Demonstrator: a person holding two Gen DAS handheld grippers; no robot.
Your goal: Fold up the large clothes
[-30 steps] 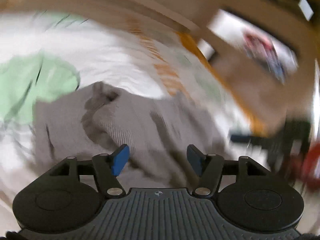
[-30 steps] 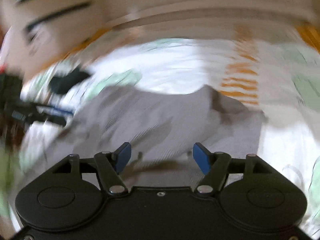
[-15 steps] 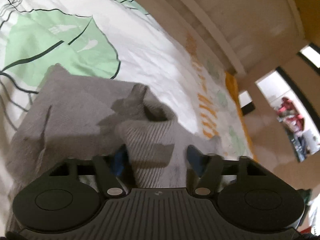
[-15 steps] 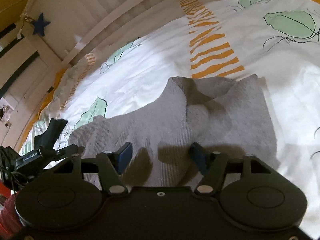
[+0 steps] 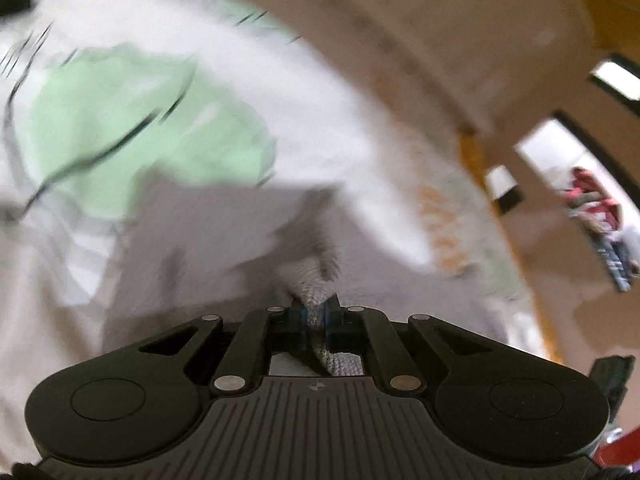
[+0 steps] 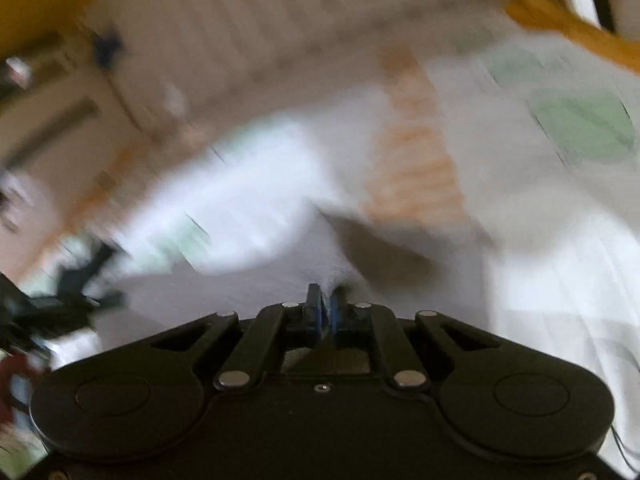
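A grey knitted garment (image 5: 224, 240) lies on a white bedsheet with green leaf prints (image 5: 152, 132). Both views are motion-blurred. My left gripper (image 5: 316, 312) is shut on a ribbed edge of the garment, with cloth pinched between the blue pads. In the right wrist view the same grey garment (image 6: 256, 292) spreads ahead, and my right gripper (image 6: 326, 308) is shut on its near edge, with a fold rising from the pads.
The bedsheet (image 6: 560, 240) has an orange striped band (image 6: 412, 168) and a green leaf (image 6: 584, 128). A pale slatted headboard (image 6: 280, 20) runs along the far side. Dark equipment (image 6: 60, 300) stands off the bed at the left. A doorway (image 5: 580, 200) shows at the right.
Both grippers were open over the garment's near edge; both have now closed on it. Both views have gone blurred, so the grippers are moving.
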